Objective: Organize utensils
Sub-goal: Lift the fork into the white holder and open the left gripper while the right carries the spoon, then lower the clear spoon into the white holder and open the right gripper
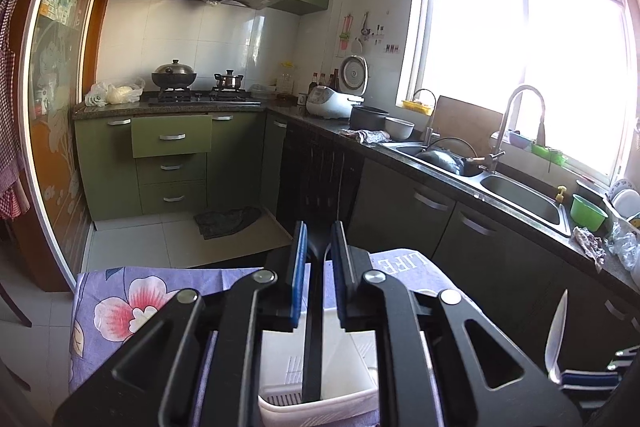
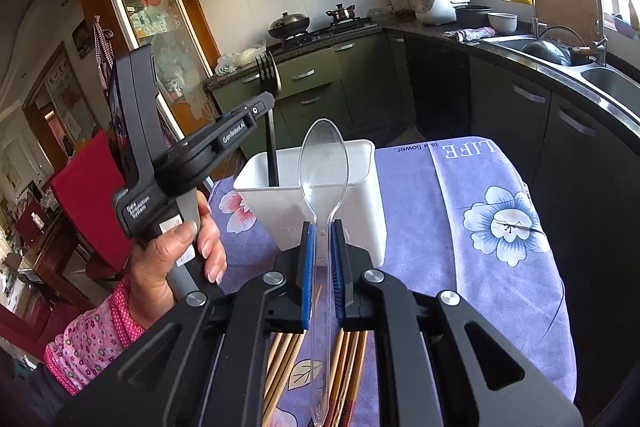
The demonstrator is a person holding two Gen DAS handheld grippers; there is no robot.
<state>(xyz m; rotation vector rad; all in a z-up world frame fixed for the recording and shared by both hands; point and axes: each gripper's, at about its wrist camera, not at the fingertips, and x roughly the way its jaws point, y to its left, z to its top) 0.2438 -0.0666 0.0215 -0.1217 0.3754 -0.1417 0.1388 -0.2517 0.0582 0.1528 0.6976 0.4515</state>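
Note:
A white utensil holder (image 2: pixel 360 187) stands on a table under a lilac flowered cloth (image 2: pixel 480 207). A black fork (image 2: pixel 271 147) stands in the holder, tines up. My left gripper (image 1: pixel 320 239) straddles the fork's handle (image 1: pixel 314 327). A small gap shows beside the handle, so its pads do not press and it is open. From the right wrist view the left gripper (image 2: pixel 258 111) is side-on at the fork's neck. My right gripper (image 2: pixel 322 247) is shut on a clear plastic spoon (image 2: pixel 324 155), bowl forward, held just in front of the holder. The spoon (image 1: pixel 558 335) also shows at the lower right.
Several wooden chopsticks (image 2: pixel 280 359) lie on the cloth under my right gripper. A hand in a pink flowered sleeve (image 2: pixel 180 239) holds the left gripper. A dark counter with a double sink (image 1: pixel 520 195) runs along the right. A stove with pots (image 1: pixel 192 87) stands at the back.

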